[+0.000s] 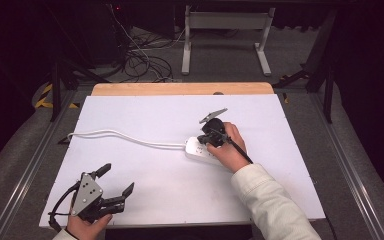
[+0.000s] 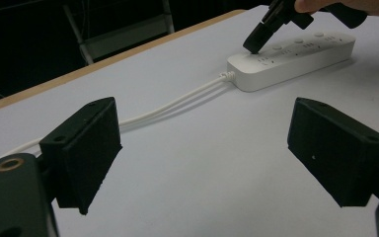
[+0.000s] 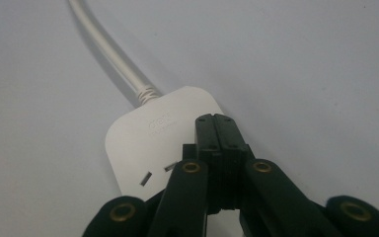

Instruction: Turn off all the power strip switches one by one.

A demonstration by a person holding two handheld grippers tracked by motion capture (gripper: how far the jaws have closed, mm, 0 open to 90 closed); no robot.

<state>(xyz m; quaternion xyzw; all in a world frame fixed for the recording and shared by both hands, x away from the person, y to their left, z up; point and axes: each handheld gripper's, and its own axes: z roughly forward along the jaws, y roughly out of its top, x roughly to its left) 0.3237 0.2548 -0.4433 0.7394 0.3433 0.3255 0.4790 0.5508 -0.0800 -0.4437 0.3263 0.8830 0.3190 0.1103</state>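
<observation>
A white power strip (image 1: pixel 196 148) lies on the white table (image 1: pixel 180 110), right of centre. Its white cable (image 1: pixel 120 134) runs off to the left edge. My right gripper (image 1: pixel 204 142) is shut with nothing between its jaws. It points down at the cable end of the strip. In the left gripper view, the right gripper (image 2: pixel 253 45) has its tips down on the top face of the strip (image 2: pixel 296 57). In the right gripper view, the closed right gripper (image 3: pixel 216 121) covers part of the strip (image 3: pixel 148 138) beside a socket slot. My left gripper (image 1: pixel 119 178) stands wide open and holds nothing at the near left of the table.
A wooden strip (image 1: pixel 180 89) edges the table's far side. Beyond it a white metal frame (image 1: pixel 225 30) and loose cables (image 1: pixel 140 55) sit on the dark floor. Bare table top (image 2: pixel 202 148) lies between the left gripper's jaws.
</observation>
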